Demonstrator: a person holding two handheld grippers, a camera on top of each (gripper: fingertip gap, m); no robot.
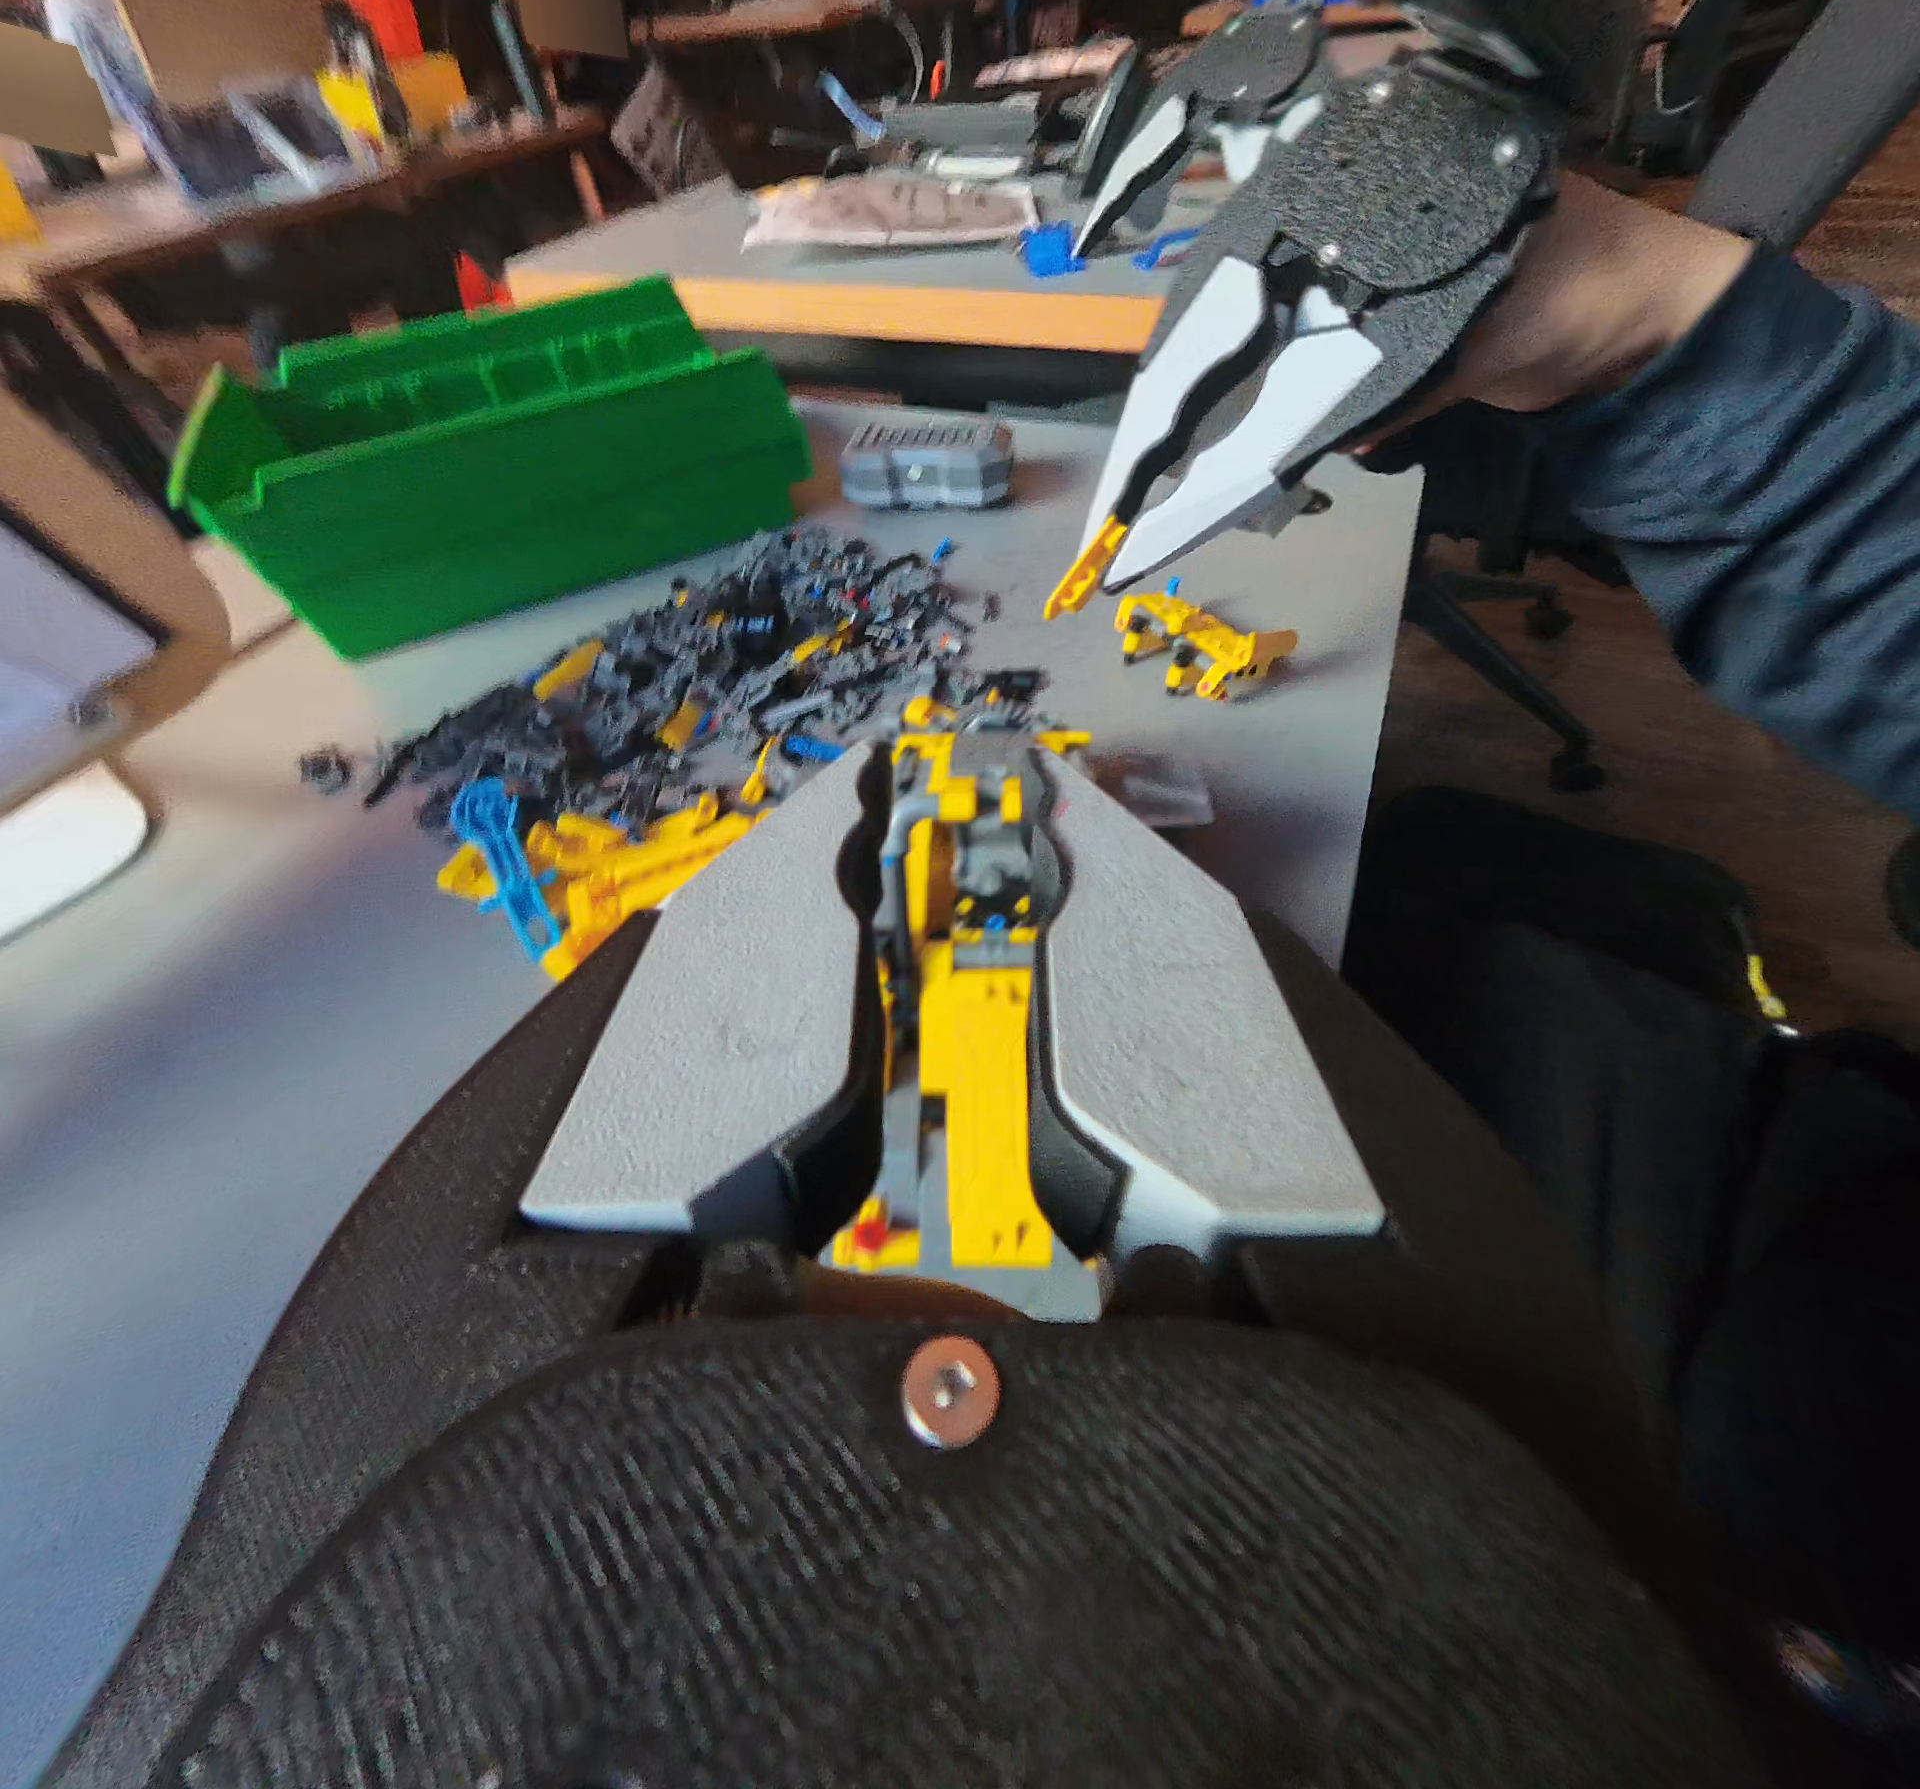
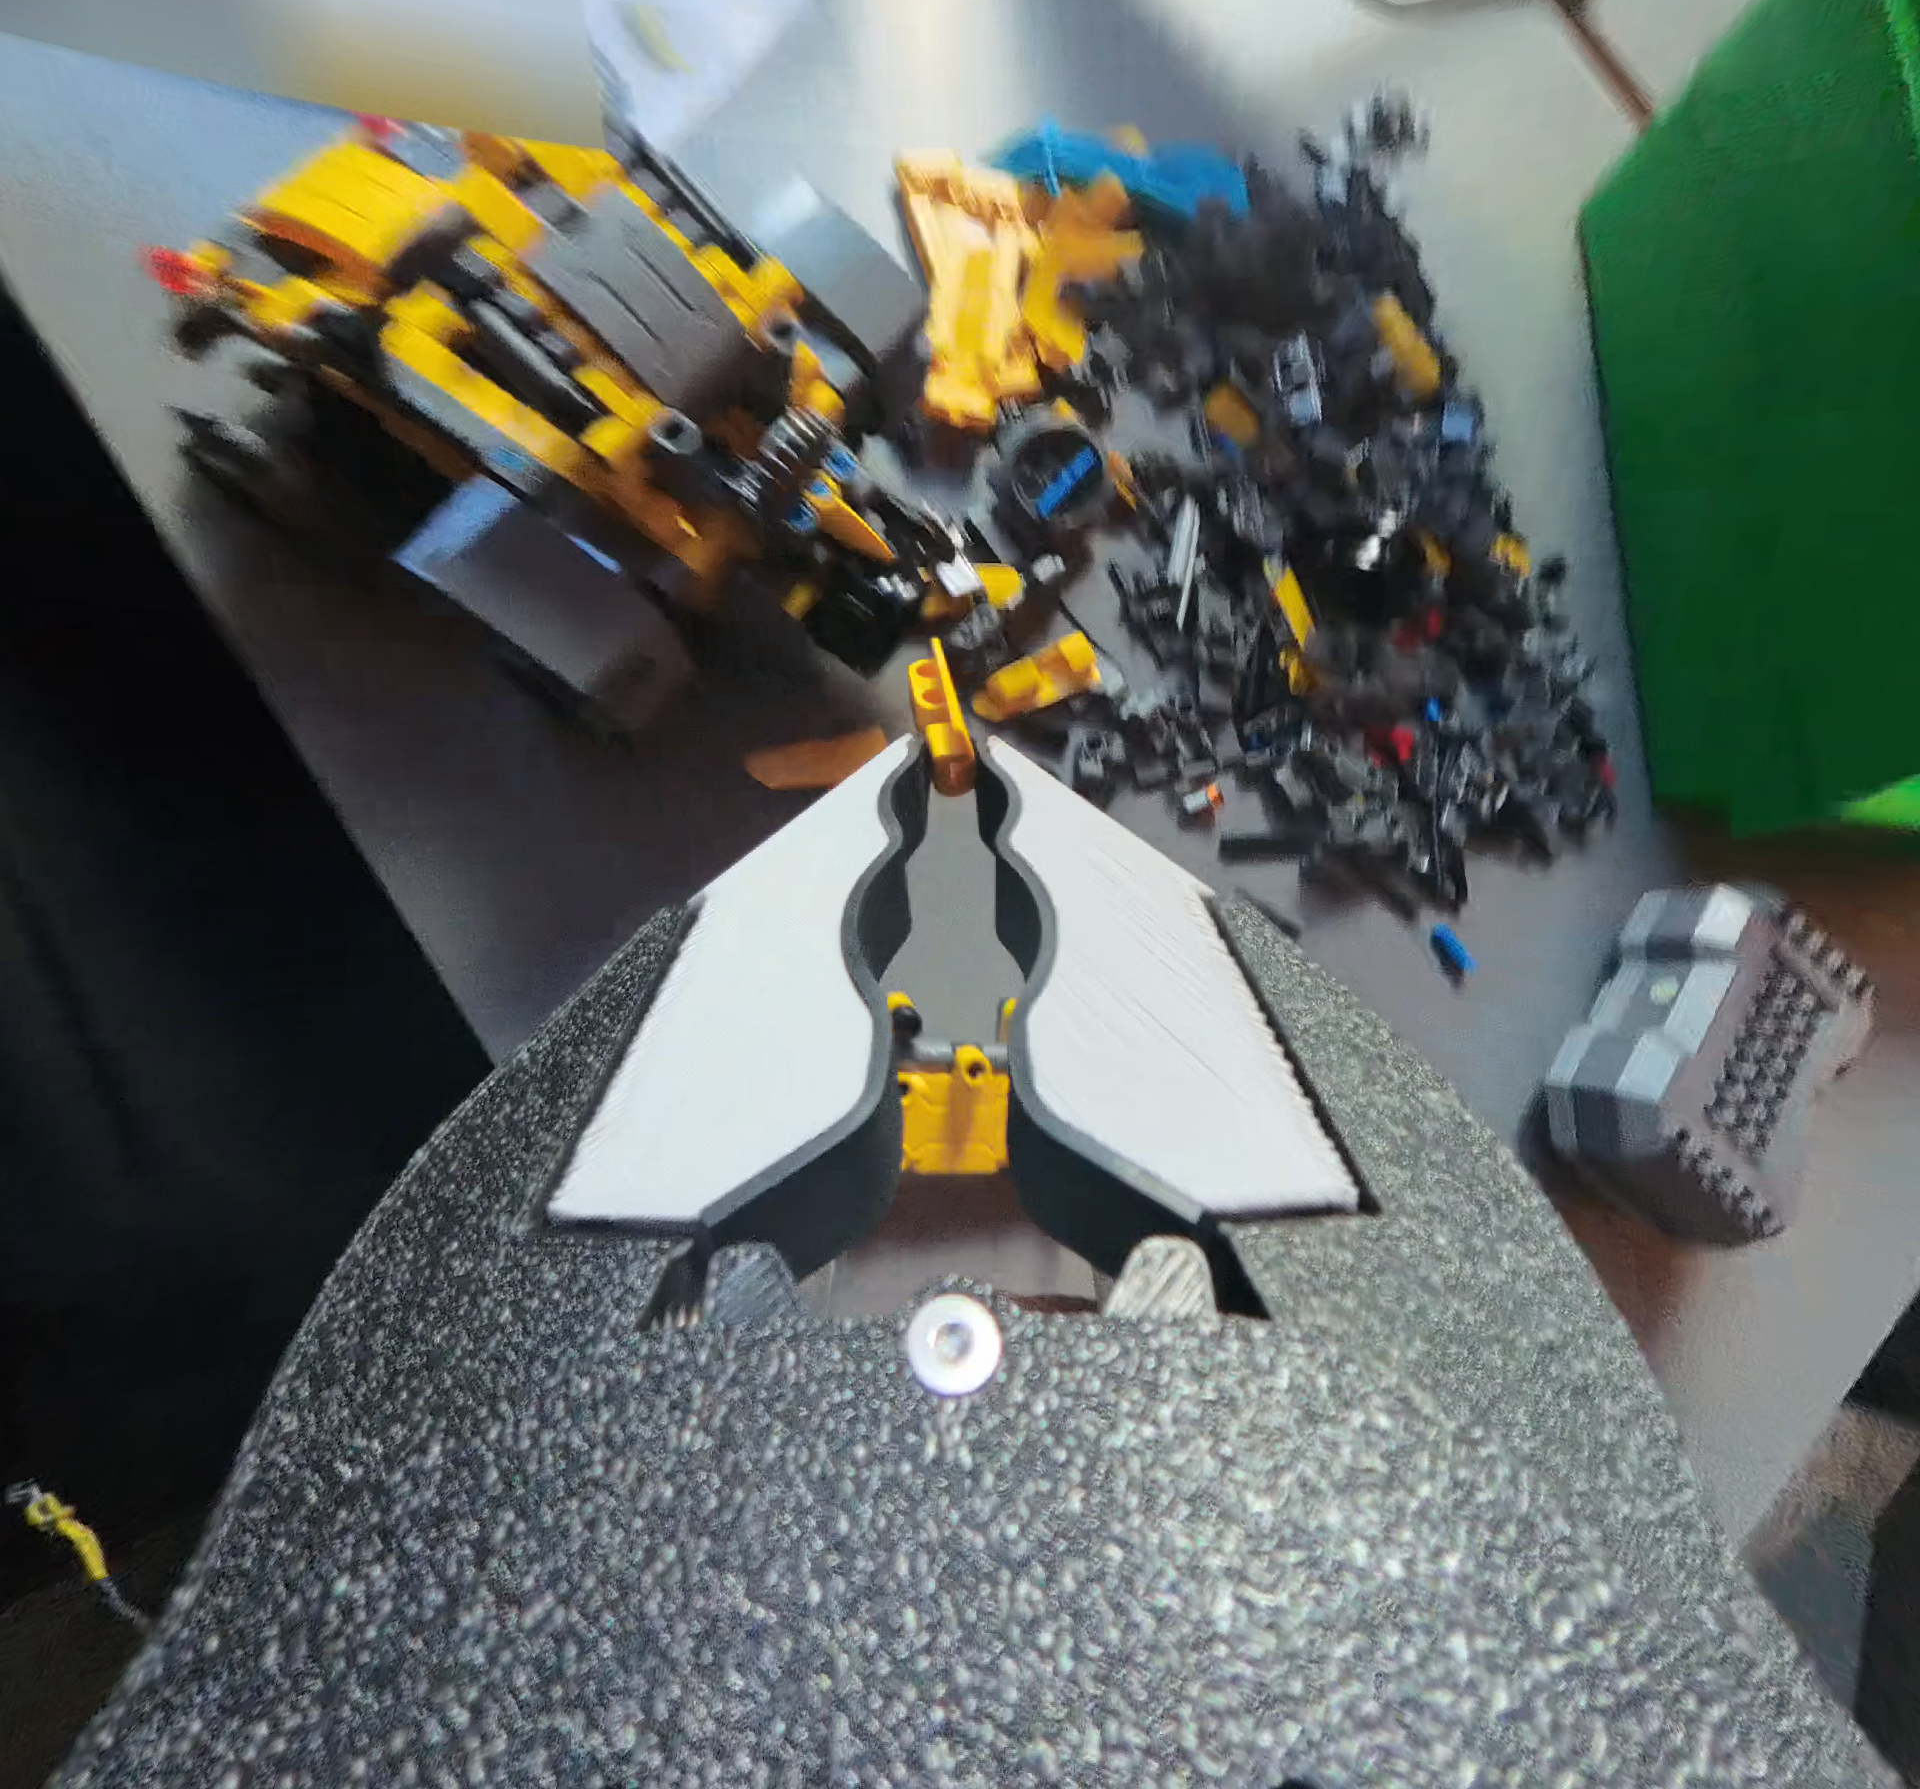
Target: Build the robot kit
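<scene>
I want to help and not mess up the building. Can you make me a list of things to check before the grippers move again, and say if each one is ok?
1. Right gripper has hold of the small yellow piece: ok, the piece is pinched at the tips.
2. Left gripper has the yellow and grey model between its fingers: ok, though how tight the hold is cannot tell.
3. Small yellow assembly sits apart from the loose parts pile: ok.
4. Green bin stands off to the side of the grippers: ok.
5. Pictures sharp enough to see tiny holes and pins: not ok, both are blurred.
</scene>
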